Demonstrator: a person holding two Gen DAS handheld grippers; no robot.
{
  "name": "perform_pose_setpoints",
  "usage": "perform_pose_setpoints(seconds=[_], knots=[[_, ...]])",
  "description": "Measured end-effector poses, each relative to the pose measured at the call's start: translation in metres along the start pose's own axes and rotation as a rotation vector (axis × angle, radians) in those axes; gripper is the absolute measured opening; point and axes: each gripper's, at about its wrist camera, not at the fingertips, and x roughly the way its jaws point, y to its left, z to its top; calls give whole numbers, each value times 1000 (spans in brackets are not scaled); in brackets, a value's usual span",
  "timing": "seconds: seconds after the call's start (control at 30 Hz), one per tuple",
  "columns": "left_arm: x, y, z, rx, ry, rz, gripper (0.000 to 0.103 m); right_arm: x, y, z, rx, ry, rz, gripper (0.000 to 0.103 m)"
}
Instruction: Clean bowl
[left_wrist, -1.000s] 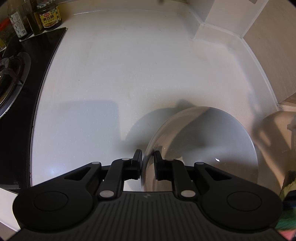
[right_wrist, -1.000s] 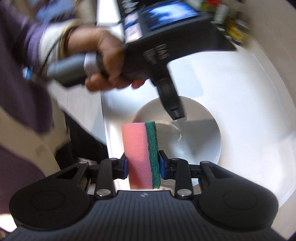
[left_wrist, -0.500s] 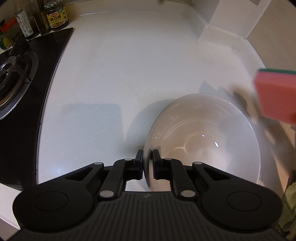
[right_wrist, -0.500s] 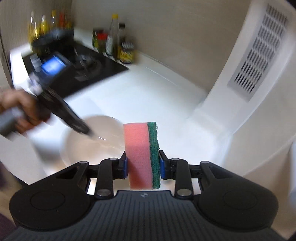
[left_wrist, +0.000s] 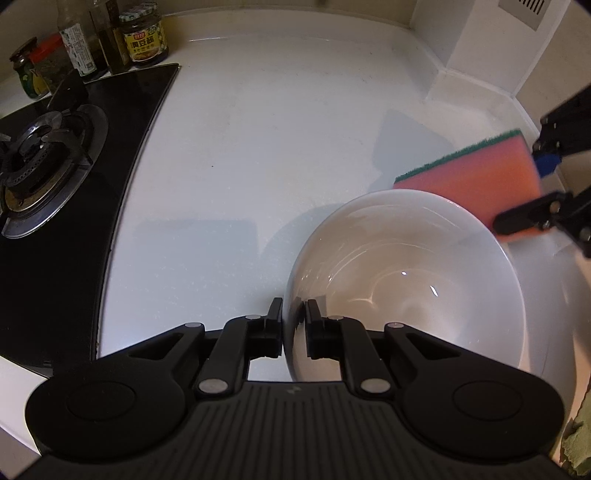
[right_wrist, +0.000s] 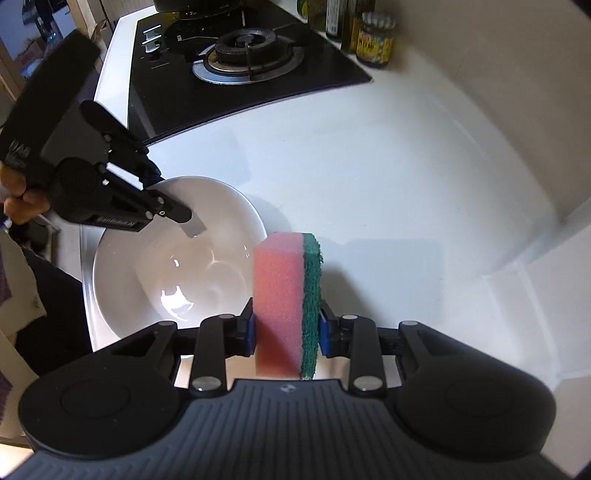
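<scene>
A white bowl (left_wrist: 406, 288) sits on the white counter (left_wrist: 258, 147), also seen in the right wrist view as the bowl (right_wrist: 147, 280). My left gripper (left_wrist: 293, 314) has the bowl's near rim between its pads, one finger inside and one outside; its jaws are opening slightly but still touch the wall. From the right wrist view, the left gripper (right_wrist: 173, 201) clasps the rim at the far left, held by a hand (right_wrist: 22, 199). My right gripper (right_wrist: 286, 328) is shut on a pink sponge (right_wrist: 280, 288) with a green scouring side. The sponge (left_wrist: 476, 173) hovers just beyond the bowl's far right rim.
A black gas hob (left_wrist: 48, 155) borders the counter on the left, with jars and bottles (left_wrist: 144, 37) behind it. A white wall corner (left_wrist: 476, 74) closes the back right. A green cloth (left_wrist: 580, 435) lies at the lower right edge. The counter edge runs near the bowl.
My right gripper has swung in with the sponge and come down close to the bowl's rim. The left gripper has closed onto the rim and kept its place.
</scene>
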Motion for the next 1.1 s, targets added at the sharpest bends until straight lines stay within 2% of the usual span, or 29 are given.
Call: perform_pose_setpoints(seconds=[0.13,0.3,0.43,0.7,0.9,1.1], knots=[[0,-2,-1,4,-18,16,13,-3,12,-15,87,-46,-31,27],[1,-3,0,-1,-21,24,15,-15,42,-53,229,-96,-117,27],[-1,-4,-1,-11,-25,34,15,-20,74,-79,381,-143,-193,27],[-4,-6,-5,-30,-31,50,15,-19,161,-115,773,-271,-323,27],[-5,-8,-11,-33,-45,67,15,-9,208,-126,961,-366,-343,28],[-7,-10,-17,-31,-55,82,15,-2,234,-131,1027,-390,-302,28]])
